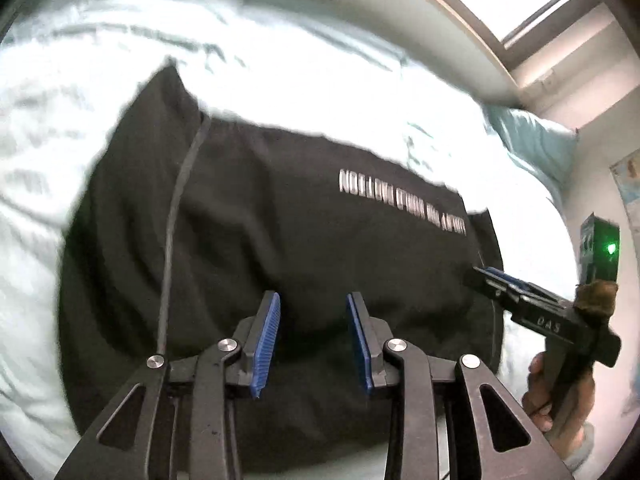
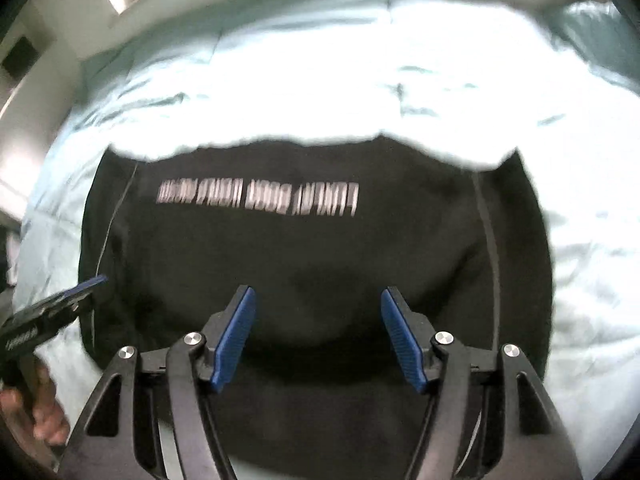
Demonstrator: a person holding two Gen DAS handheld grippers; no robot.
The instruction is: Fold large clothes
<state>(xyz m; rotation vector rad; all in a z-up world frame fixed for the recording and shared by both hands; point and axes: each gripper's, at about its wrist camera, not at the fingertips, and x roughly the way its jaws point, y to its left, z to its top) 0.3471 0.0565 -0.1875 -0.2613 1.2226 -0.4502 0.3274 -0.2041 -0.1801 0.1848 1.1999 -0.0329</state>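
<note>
Left wrist view first: the left gripper point(image 1: 313, 340), black-framed with ribbed blue pads, hangs over a black fabric garment with a line of white lettering point(image 1: 280, 240), its jaws apart with nothing between them. The garment lies spread on a pale, crumpled bedsheet point(image 1: 72, 120), and a thin grey cord point(image 1: 176, 216) runs down its left part. At the right edge the right gripper point(image 1: 490, 276) reaches in over the garment's rim, held by a hand point(image 1: 560, 396) on its handle. Only this view takes in the light blue pillow point(image 1: 532, 140), the window with its pale frame point(image 1: 500, 0) above it, a dark box with a glowing green light point(image 1: 602, 248) and a poster on the wall point(image 1: 628, 184) — all along the right.

Right wrist view: the right gripper point(image 2: 318, 334) hovers over the same garment point(image 2: 320, 260), its jaws wide apart and empty. The lettering is motion-smeared and unreadable. A grey cord point(image 2: 490, 240) runs down the right part, a thinner pale line down the left. The left gripper point(image 2: 94, 282) pokes in from the lower left at the garment's edge, a hand point(image 2: 44, 416) below it; from this side I cannot tell how its jaws stand. This view alone shows the sheet point(image 2: 320, 80) stretching away behind the garment to the wall — nothing lies on the cloth between the two tools.
</note>
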